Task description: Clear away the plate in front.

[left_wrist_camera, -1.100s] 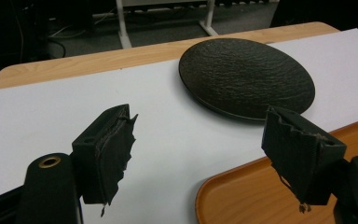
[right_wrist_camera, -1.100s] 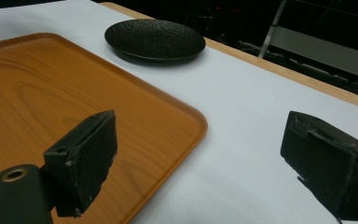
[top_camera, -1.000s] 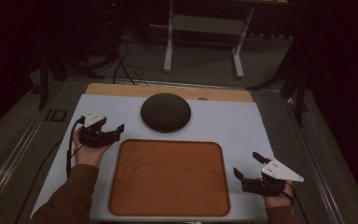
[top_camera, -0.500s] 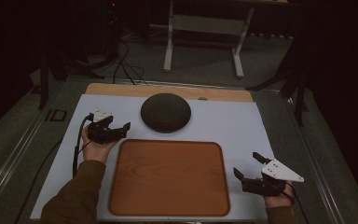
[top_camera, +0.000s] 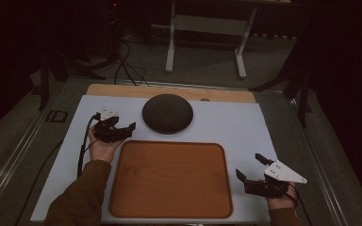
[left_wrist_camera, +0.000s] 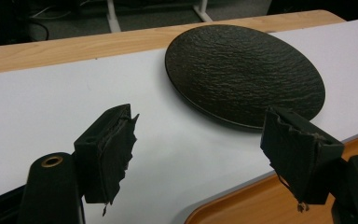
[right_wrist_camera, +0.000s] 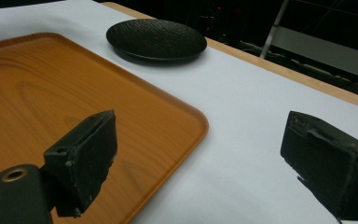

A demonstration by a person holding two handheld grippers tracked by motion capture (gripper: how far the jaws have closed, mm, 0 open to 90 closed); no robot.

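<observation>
Nearest to me, I am holding the right gripper (top_camera: 253, 175) low over the white table sheet (top_camera: 245, 127), just beside the right edge of the flat orange-brown wooden tray with rounded corners (top_camera: 172, 179). Its jaws are standing wide apart with nothing between them; in the right gripper view one jaw is hanging over the tray's corner (right_wrist_camera: 168, 116) and the other over bare white sheet (right_wrist_camera: 242, 154).

A little farther out, I am carrying the left gripper (top_camera: 122, 130) just off the tray's far left corner, with its jaws pointing toward the round black dish with a rough, pebbled surface (top_camera: 168, 113). These jaws are also spread, pinching nothing. In the left gripper view the worn black pads (left_wrist_camera: 116, 149) are framing bare sheet (left_wrist_camera: 51, 107), the dish (left_wrist_camera: 244, 70) is lying just ahead and to the right of them, and the tray's rim (left_wrist_camera: 242, 200) is showing below. The gripper is near the dish but is not touching it.

The dish is sitting flat on the sheet, beyond the tray's far edge and apart from it, close to the pale wooden strip of tabletop (top_camera: 169, 92) along the far side. Beyond the table, a white metal stand (top_camera: 207, 28) and loose black cables (top_camera: 122, 61) are resting on the dark floor.
</observation>
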